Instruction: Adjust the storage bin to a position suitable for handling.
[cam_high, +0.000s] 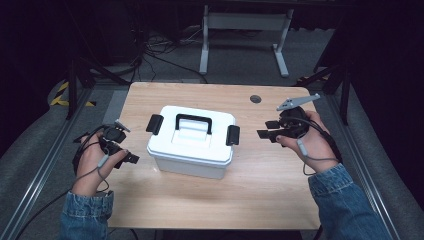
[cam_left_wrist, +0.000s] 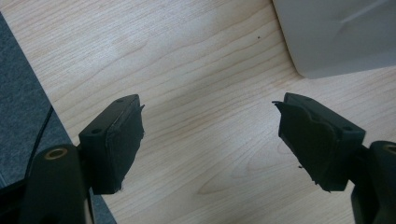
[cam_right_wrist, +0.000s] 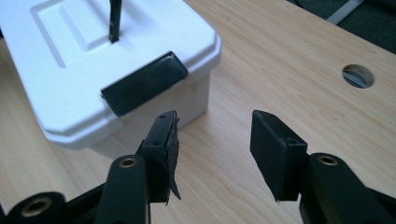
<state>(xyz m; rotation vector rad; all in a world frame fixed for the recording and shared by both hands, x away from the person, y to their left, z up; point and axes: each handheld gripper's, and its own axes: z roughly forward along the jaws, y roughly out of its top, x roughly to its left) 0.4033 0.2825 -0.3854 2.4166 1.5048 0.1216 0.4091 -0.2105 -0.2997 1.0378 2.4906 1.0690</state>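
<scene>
Two claws, one box, nothing gripped. Item: white lidded storage box (cam_high: 191, 142), standing on the wooden worktop (cam_high: 270, 185) at about its middle, lid down. Fittings: one black carry handle (cam_high: 193, 120) upright on the lid; one black latch on the box's left end (cam_high: 155, 124), one on its right end (cam_high: 232, 135), both lying flat against the lid edge, so by the look of it both are fastened.

Left claw (cam_high: 131, 158): yours, just off the box's left end, jaws spread wide, empty; in the left gripper view a corner of the box (cam_left_wrist: 341, 37) sits beyond the jaw tips with bare wood between.

Right claw (cam_high: 263, 134): yours, just off the box's right end, jaws likewise parted and empty; in the right gripper view the right-end latch (cam_right_wrist: 144, 87) lies a little ahead of the jaw tips, not touching.

Step in hand, as judged: approach to the box from both ends, before any contact.

Next move, as judged: bring each claw in level to its latch, catch the lower lip and lever it outward. Alternatively, if you mean to carry the box, close on the two ends together. Keep the pressure even from both sides, or the light box is likely to slide across the wood.
</scene>
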